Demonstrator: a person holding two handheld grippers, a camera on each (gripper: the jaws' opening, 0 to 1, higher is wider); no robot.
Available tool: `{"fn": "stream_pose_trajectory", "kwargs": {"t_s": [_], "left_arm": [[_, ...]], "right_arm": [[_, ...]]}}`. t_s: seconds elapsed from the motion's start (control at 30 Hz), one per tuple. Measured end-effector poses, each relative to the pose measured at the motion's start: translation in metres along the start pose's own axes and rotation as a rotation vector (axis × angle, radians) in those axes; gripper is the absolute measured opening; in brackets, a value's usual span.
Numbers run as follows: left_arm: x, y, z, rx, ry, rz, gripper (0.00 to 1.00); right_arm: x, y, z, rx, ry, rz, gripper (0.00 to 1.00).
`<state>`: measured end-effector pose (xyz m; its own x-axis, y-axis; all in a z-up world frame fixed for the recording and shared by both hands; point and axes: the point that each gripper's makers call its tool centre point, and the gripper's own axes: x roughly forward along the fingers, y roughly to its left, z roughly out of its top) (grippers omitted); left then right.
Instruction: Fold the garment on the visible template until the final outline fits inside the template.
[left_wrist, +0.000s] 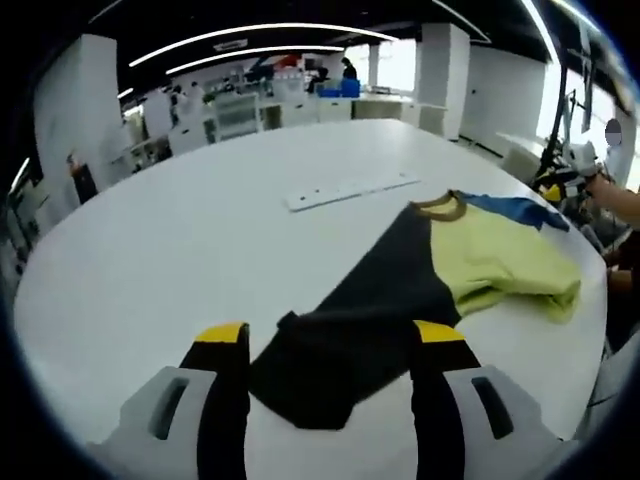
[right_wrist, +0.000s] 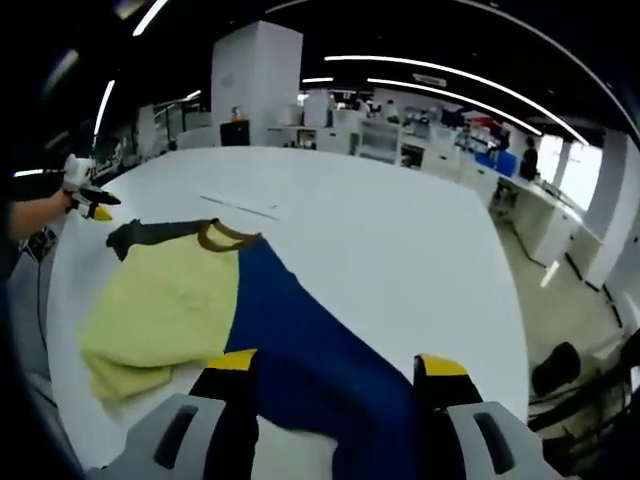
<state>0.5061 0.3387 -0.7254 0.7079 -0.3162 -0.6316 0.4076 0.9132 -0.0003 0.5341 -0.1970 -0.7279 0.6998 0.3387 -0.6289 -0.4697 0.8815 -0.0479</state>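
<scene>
In the left gripper view, the left hand-held gripper (left_wrist: 332, 345) has its yellow-tipped black jaws spread apart, one on either side of the black end of the garment (left_wrist: 400, 300), hovering over it without pinching the cloth. In the right gripper view, the right hand-held gripper (right_wrist: 338, 375) likewise stands with jaws apart, framing the blue end of the garment (right_wrist: 260, 330), nothing clamped between them.

No brand, label or writing can be read on anything.

The garment is a colour-block T-shirt lying on the white surface (left_wrist: 180, 230): a black panel, a pale yellow-green middle bunched into soft folds, and a blue panel, with a brown ribbed collar (left_wrist: 441, 207) at the far end. The black part lies fairly flat; the yellow part is rumpled and doubled over along its edge. In the right gripper view the collar (right_wrist: 222, 237) sits where the black, yellow and blue parts meet.

Beyond the collar a long white strip (left_wrist: 350, 190) lies flat on the surface, apart from the garment.

Further out is an open office with desks and ceiling light strips.
</scene>
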Motion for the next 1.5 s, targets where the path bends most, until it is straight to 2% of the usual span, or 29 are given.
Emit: {"fn": "stream_pose_trajectory", "kwargs": {"t_s": [0.13,0.23,0.5,1.07,1.27,1.5], "left_arm": [[-0.005,-0.009,-0.006,0.006,0.006,-0.013,0.60],[-0.011,-0.016,-0.006,-0.015,-0.014,-0.028,0.60],[-0.017,-0.040,-0.013,0.003,-0.013,-0.067,0.59],[-0.021,-0.074,-0.023,-0.015,-0.034,-0.132,0.55],[-0.020,-0.090,-0.030,-0.007,-0.024,-0.163,0.54],[-0.019,-0.100,-0.035,0.004,-0.013,-0.186,0.52]], "right_arm": [[-0.005,0.010,0.001,-0.007,-0.010,0.013,0.60],[-0.012,0.021,0.005,-0.039,-0.024,0.023,0.60],[-0.021,0.041,0.007,-0.035,-0.053,0.061,0.60],[-0.028,0.064,-0.001,-0.037,-0.073,0.111,0.58],[-0.029,0.074,-0.006,-0.055,-0.067,0.130,0.58],[-0.031,0.086,-0.010,-0.058,-0.068,0.157,0.56]]}}
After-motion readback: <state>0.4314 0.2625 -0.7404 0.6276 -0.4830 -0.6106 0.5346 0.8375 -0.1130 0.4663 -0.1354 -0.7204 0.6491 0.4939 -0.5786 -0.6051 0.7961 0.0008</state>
